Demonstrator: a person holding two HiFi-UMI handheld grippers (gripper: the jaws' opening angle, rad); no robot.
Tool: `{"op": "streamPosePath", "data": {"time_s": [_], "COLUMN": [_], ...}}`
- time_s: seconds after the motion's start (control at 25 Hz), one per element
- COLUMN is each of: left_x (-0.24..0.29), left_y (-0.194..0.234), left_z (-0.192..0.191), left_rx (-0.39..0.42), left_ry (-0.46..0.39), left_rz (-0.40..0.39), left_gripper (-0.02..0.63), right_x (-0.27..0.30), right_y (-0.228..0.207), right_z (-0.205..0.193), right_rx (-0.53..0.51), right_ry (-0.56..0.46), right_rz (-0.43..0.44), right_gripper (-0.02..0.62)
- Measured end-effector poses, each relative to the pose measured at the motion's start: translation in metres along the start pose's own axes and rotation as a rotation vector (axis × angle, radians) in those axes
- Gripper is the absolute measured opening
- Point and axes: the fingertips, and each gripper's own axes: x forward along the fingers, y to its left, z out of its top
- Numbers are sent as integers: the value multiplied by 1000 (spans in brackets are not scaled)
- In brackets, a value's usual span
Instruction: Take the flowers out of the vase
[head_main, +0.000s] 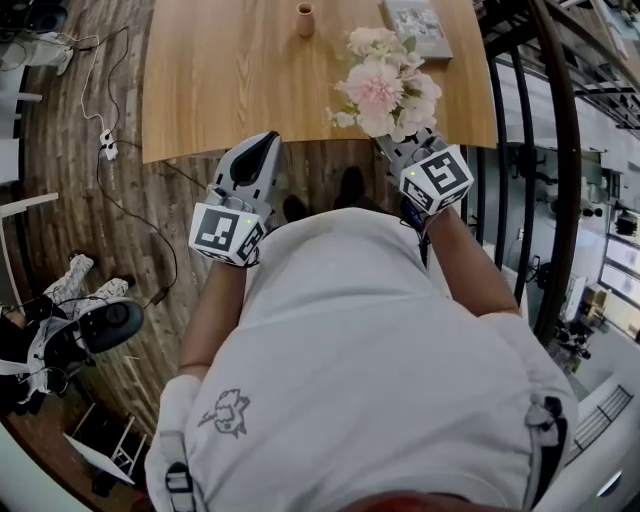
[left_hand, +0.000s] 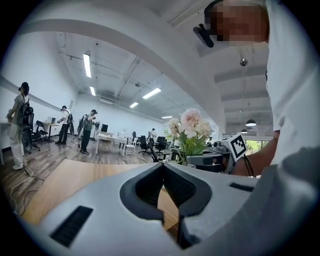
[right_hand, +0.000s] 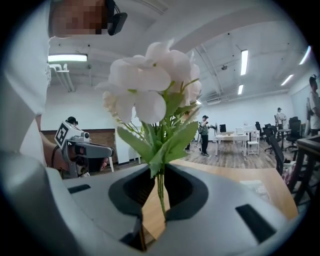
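Right claw (right_hand: 159, 171): jaws pinch the green stems (right_hand: 160, 192) of the flowers (right_hand: 145, 85); the stems run upright through the narrow gap between the pads, and leaves and pale pink and white blooms spread above the jaw tips. Left claw (left_hand: 162, 165): jaws pressed together at the tips, nothing between them. In the head view, the left claw sits at the near edge of the counter (head_main: 220, 80), and the right claw is level with it, to its right, its tips covered by the blooms. The bunch is held over the counter's near right part. The vase (head_main: 306, 19), small and tan, stands upright at the counter's far edge, well apart from the flowers. Both arms reach forward from the person's torso (head_main: 370, 350), over a wooden floor (head_main: 80, 200).
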Motion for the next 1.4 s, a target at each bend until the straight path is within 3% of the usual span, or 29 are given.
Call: {"op": "streamPosePath", "data": {"time_s": [0.2,0.4,0.96,1.4], "left_x": [-19,-24,-30,-40], "left_y": [6,-5,-100,-193], "left_z": [-9,-9,-7,-10], "left_rx": [-19,-27,8,49], "left_ry": [0,-16,-24,-28], "left_rz": [-22,4,117,120], "left_gripper": [5,5,5,5], "right_x": [-13,-32,-117,-221], "right_y": [14,16,17,44], "right_z": [-3,-2,-17,-31], "right_rx": [12,10,18,-21], "right_ry": [14,5,-28,-34], "right_rz": [-37,-16,117,139], "right_gripper": [58,58,58,58]}}
